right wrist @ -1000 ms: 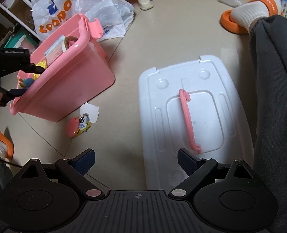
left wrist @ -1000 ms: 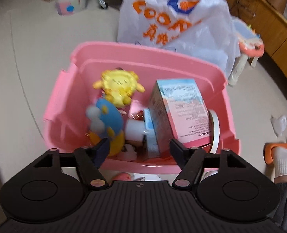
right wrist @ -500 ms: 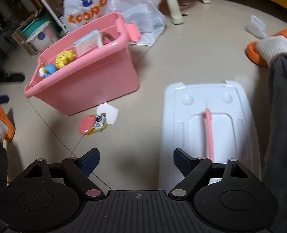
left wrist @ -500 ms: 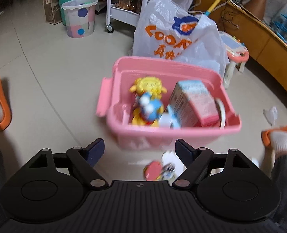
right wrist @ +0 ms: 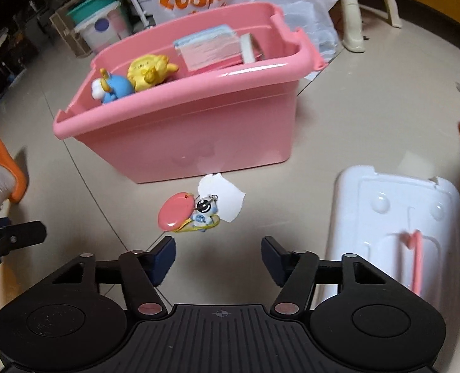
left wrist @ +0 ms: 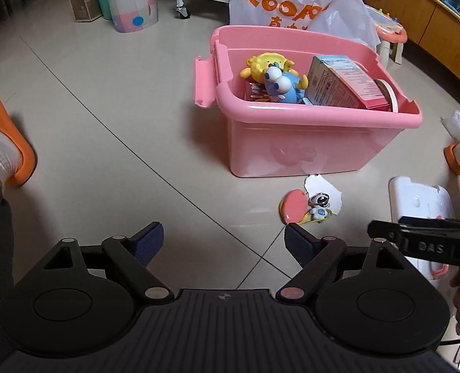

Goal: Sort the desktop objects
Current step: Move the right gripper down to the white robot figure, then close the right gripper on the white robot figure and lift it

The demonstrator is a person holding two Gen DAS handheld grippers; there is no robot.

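A pink storage bin (left wrist: 307, 143) (right wrist: 199, 130) stands on the tiled floor. It holds a yellow plush toy (left wrist: 265, 63), a blue toy (left wrist: 284, 88), a pink and blue box (left wrist: 345, 84) and a tape roll (left wrist: 388, 96). On the floor in front of it lie a pink disc (right wrist: 175, 213) (left wrist: 293, 206), a small robot keychain (right wrist: 203, 213) (left wrist: 318, 206) and a torn white paper (right wrist: 222, 197). My left gripper (left wrist: 223, 244) is open and empty, back from the bin. My right gripper (right wrist: 218, 259) is open and empty, just short of the keychain.
The bin's white lid (right wrist: 401, 227) with a pink handle lies on the floor to the right. A white shopping bag (left wrist: 298, 3) stands behind the bin. The person's feet in orange slippers (left wrist: 6, 143) flank the area. A patterned bucket (left wrist: 130, 3) stands far left.
My left gripper has pulled back and up from over the bin, leaving the blue toy inside. My right gripper has swung left from the lid toward the keychain and disc.
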